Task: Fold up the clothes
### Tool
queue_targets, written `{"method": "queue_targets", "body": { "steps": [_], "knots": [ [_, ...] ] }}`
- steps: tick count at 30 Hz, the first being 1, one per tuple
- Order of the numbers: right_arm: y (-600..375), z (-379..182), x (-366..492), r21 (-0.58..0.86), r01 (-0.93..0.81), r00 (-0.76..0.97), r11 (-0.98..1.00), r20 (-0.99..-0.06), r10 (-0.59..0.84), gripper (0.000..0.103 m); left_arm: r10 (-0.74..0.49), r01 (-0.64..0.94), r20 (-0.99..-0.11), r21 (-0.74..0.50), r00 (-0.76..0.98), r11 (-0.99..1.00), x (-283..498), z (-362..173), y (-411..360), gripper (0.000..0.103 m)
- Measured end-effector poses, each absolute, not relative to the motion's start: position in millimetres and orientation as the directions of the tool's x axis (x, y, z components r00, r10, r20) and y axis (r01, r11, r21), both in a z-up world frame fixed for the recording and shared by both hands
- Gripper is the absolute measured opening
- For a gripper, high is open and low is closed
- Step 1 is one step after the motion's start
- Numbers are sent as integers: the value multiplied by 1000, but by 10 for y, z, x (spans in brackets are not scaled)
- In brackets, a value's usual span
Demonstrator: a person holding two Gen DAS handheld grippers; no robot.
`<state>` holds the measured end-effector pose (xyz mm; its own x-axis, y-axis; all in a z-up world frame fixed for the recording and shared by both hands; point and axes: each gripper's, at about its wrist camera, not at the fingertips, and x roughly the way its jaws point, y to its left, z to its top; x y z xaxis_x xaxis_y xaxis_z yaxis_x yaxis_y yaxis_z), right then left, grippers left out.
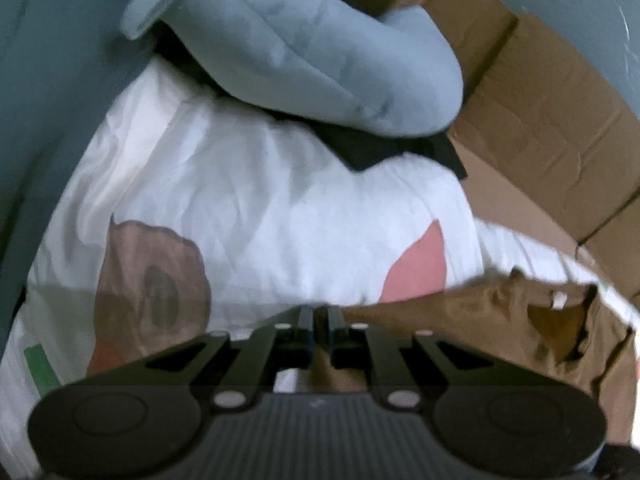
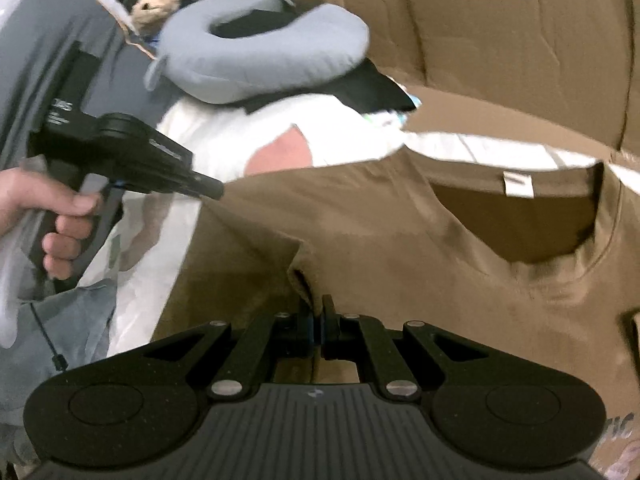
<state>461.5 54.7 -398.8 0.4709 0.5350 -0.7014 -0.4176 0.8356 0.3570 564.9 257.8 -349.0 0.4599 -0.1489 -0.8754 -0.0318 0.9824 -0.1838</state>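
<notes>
A brown T-shirt [image 2: 400, 240] is stretched out in front of me, collar and white label at the right. My right gripper [image 2: 317, 312] is shut on a pinched fold of its fabric. My left gripper [image 1: 320, 316] is shut on the shirt's edge; the shirt [image 1: 480, 312] trails off to the right there. In the right wrist view the left gripper [image 2: 212, 190] reaches in from the left, held by a hand, its tip at the shirt's left edge.
A white pillow with pink and brown print [image 1: 260, 208] lies behind the shirt. A blue-grey neck pillow [image 2: 260, 56] rests on black cloth above it. A cardboard box [image 2: 500, 40] fills the back right. A small stuffed toy [image 2: 154, 2] sits far left.
</notes>
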Motion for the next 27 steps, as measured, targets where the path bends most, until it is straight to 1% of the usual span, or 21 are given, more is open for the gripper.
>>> {"method": "queue_targets", "body": {
  "steps": [1,5,7,9,14,17,23,25,27],
  "knots": [
    [530,-4015,4634,362,-405,468,839,-707,531,1,-153,-42,-866,-196,475,980,5638,-3449,2602,11],
    [482,-4089,4689,381,-373,457,846,-718,525,1,-155,-33,-849,-199,505,980,5579,-3280,2721,11],
    [471,-4106,4704,389,-367,453,845,-718,528,2,-169,3,-856,-192,489,981,5541,-3259,2740,11],
    [460,-4123,4719,397,-361,450,844,-719,530,2,-191,35,-862,-198,470,980,5494,-3284,2735,13],
    [432,-4165,4756,416,-347,440,841,-719,538,3,-212,72,-871,-201,443,977,5410,-3411,2683,15],
    [399,-4203,4768,438,-335,429,834,-717,549,2,-245,68,-858,-241,451,968,5397,-3460,2671,17],
    [300,-4317,4814,512,-262,398,818,-715,575,2,-235,70,-862,-228,449,971,5449,-3548,2567,18],
    [266,-4346,4828,534,-237,391,812,-713,582,2,-210,68,-867,-201,452,977,5468,-3595,2526,19],
    [246,-4360,4831,543,-224,385,809,-714,585,2,-187,70,-868,-175,461,982,5474,-3633,2485,18]
  ]
}}
